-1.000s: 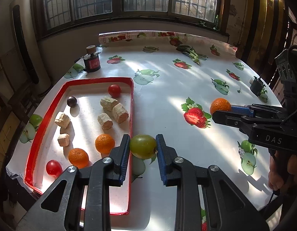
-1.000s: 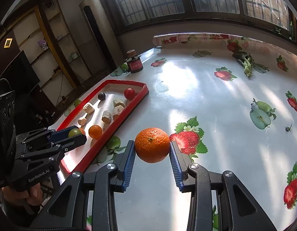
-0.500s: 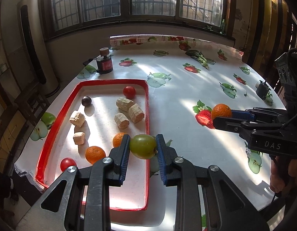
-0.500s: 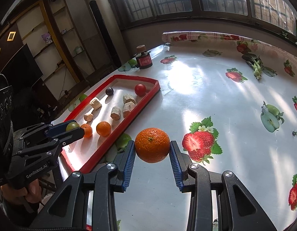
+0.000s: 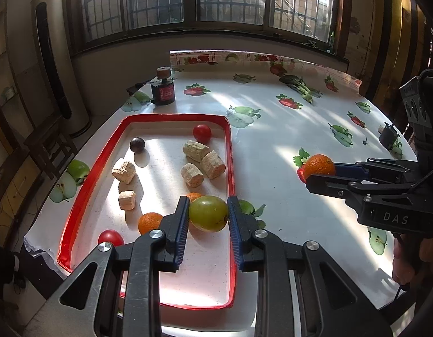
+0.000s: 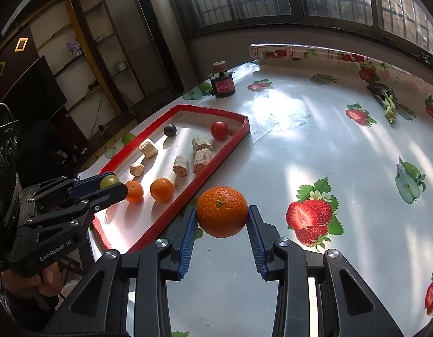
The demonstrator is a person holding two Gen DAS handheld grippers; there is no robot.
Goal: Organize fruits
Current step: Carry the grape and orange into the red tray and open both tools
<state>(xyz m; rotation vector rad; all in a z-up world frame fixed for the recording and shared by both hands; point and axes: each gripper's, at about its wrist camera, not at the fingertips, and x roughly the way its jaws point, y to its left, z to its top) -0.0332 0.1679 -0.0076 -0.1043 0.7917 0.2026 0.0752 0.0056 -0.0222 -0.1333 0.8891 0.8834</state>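
- The left gripper (image 5: 208, 219) sits low in the centre of the left wrist view, its blue-padded jaws closed on a green fruit (image 5: 208, 213) with only that fruit's width between them.
- The green fruit hangs over the near right part of the red-rimmed tray (image 5: 90, 168), just inside its right rim.
- The right gripper (image 6: 222, 221) sits low in the centre of the right wrist view, jaws pressed on both sides of a large orange (image 6: 222, 211), which is held above the tablecloth (image 6: 300, 146).
- In the right wrist view the large orange is just right of the tray's near right rim, outside the tray, with a printed strawberry to its right.
- On the tray floor lie two small oranges (image 6: 161, 189), two red tomatoes (image 5: 202, 132), one dark round fruit (image 5: 137, 144) and five pale cork-like chunks (image 5: 192, 174).
- One small orange is half hidden behind the green fruit in the left wrist view.
- A small dark jar (image 5: 163, 88) with a red label stands on the table beyond the tray's far end, in the upper left of the frame.
- A leafy green vegetable (image 6: 386, 98) lies at the upper right of the right wrist view.
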